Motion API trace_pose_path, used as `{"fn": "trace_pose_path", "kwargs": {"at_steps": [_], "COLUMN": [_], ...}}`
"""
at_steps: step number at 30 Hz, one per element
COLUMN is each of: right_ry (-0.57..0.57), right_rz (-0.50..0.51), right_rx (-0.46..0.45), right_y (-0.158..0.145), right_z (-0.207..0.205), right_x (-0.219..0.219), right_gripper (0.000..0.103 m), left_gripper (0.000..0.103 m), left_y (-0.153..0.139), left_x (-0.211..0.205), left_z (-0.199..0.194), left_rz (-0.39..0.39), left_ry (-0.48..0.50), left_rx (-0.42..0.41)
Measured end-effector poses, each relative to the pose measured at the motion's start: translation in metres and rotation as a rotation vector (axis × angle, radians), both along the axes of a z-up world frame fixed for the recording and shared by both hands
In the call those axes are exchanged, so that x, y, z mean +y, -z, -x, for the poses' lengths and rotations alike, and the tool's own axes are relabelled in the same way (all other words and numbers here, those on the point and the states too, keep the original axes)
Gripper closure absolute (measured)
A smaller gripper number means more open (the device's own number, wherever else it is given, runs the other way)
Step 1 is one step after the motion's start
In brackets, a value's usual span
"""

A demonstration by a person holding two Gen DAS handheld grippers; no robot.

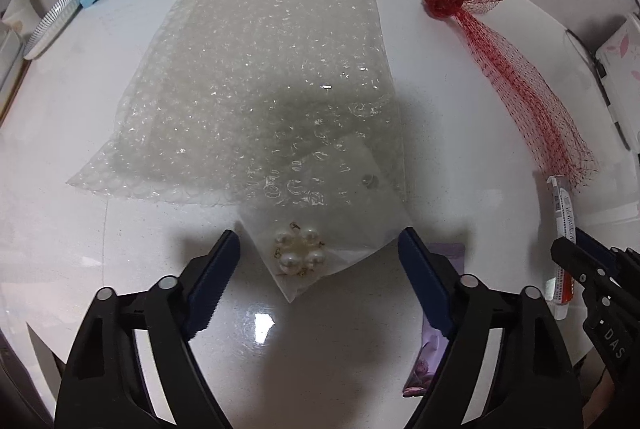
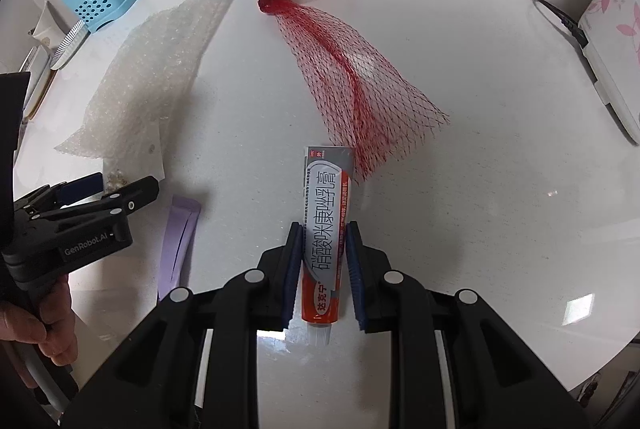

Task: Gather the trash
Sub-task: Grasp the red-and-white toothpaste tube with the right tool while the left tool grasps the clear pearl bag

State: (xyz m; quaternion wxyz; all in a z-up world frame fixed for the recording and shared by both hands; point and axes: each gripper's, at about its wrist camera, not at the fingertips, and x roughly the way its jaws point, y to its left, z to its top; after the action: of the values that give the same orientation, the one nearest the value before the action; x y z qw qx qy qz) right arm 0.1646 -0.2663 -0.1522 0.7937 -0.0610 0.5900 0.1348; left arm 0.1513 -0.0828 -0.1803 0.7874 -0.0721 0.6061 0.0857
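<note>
Two tongs work over the white desk (image 2: 500, 189). Right tongs (image 2: 323, 253) are clamped on the ointment tube (image 2: 326, 229). Left tongs (image 1: 320, 261) gape wide around a clear bag of pearls (image 1: 298, 249) beside the bubble wrap (image 1: 256, 81).

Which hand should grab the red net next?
Probably the left gripper: it is open and holds nothing. The right gripper is shut on the tube, though the red net lies nearer it.
</note>
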Motion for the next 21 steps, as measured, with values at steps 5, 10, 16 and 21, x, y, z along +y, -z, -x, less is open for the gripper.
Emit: {"fn": "trace_pose_path", "kwargs": {"at_steps": [5,10,16,21], "right_ry": [0.000,0.000,0.001,0.001], "right_rz": [-0.001,0.003,0.001,0.000], "right_rx": [-0.002,-0.003,0.000,-0.002], "right_y": [-0.001,-0.002,-0.002,-0.002], "right_z": [0.001,0.001,0.002,0.003], "right_x": [-0.001,-0.001,-0.001,0.000], "right_gripper": [0.082,0.082,0.082,0.082], "left_gripper": [0.056,0.077,0.090,0.091], "left_y": [-0.005,-0.009,-0.010,-0.009], "left_x": [-0.001,0.007,0.011,0.018], "left_z": [-0.002,-0.002,0.000,0.008], "left_rz": [-0.002,0.012,0.038,0.041], "left_ry": [0.004,-0.001,0.005,0.012], "left_rx": [0.007,0.008,0.004,-0.003]}}
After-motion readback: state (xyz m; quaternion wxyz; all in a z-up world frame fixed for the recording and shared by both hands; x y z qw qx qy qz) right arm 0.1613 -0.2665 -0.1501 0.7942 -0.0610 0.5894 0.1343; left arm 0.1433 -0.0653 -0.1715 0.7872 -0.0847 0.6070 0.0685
